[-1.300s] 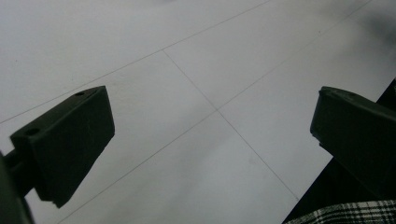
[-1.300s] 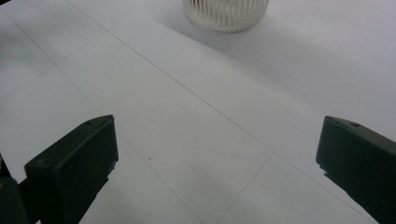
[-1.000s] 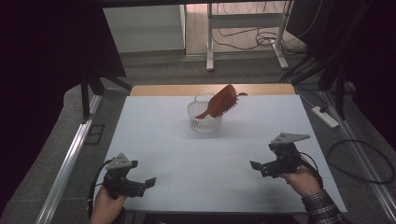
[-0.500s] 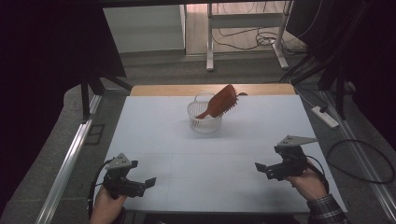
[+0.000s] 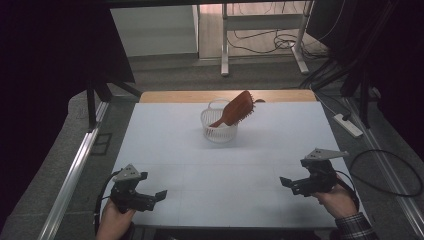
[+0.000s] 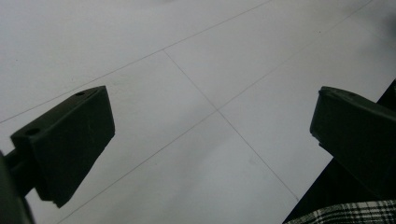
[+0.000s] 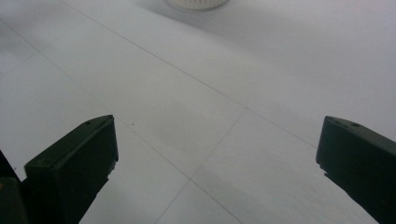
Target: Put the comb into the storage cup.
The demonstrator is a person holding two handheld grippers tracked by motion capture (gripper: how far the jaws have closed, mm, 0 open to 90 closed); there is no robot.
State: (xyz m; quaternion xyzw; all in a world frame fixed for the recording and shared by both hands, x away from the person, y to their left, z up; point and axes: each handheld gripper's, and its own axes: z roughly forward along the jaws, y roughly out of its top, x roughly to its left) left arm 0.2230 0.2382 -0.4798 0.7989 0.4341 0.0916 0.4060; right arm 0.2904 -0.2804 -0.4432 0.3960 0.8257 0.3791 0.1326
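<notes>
High view: brown hairbrush [image 5: 237, 110] leans in white basket [image 5: 219, 129]; both claws spread, empty.

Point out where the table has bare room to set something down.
The widest free patch is the white table between the left hand-held gripper and the right hand-held gripper, running up to the white basket. Both flanks of the basket are bare too. The one occupied spot is the far centre, where the brown hairbrush leans out of the basket.
</notes>
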